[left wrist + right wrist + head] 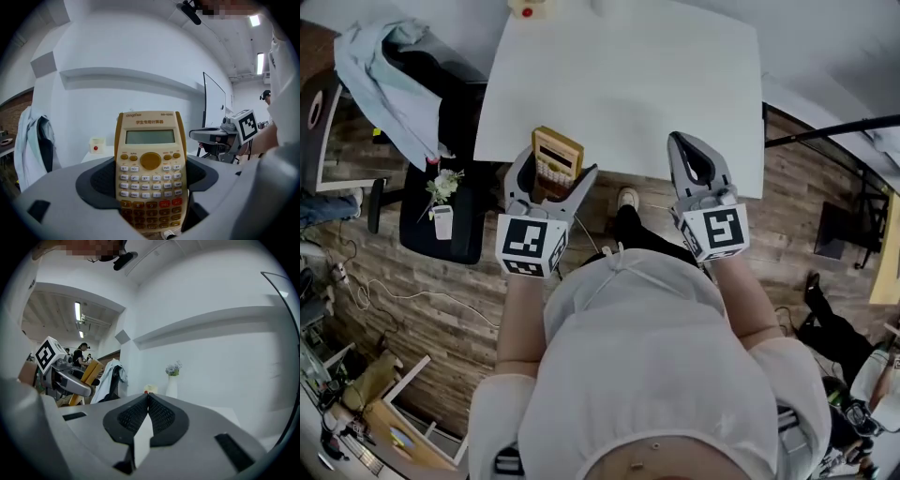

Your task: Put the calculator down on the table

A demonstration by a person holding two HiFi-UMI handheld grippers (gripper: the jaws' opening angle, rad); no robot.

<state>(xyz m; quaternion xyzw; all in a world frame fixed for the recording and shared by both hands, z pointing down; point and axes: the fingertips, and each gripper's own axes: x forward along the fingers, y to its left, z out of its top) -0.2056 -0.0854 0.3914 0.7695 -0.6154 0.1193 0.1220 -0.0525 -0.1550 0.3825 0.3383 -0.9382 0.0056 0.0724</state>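
The left gripper [555,178] is clamped on an upright tan calculator [150,164], labelled 学生专用计算器, at the near left edge of the table [628,84]. The right gripper [149,397] has its jaws together, empty.

My left gripper [551,178] shell is matt grey plastic; its pads [101,180] are black with a fine dimpled texture. Calculator [150,159]: smooth tan plastic, faintly glossy. Table [628,84], upper centre: smooth matt white. Floor [412,300]: wood-grain planks.
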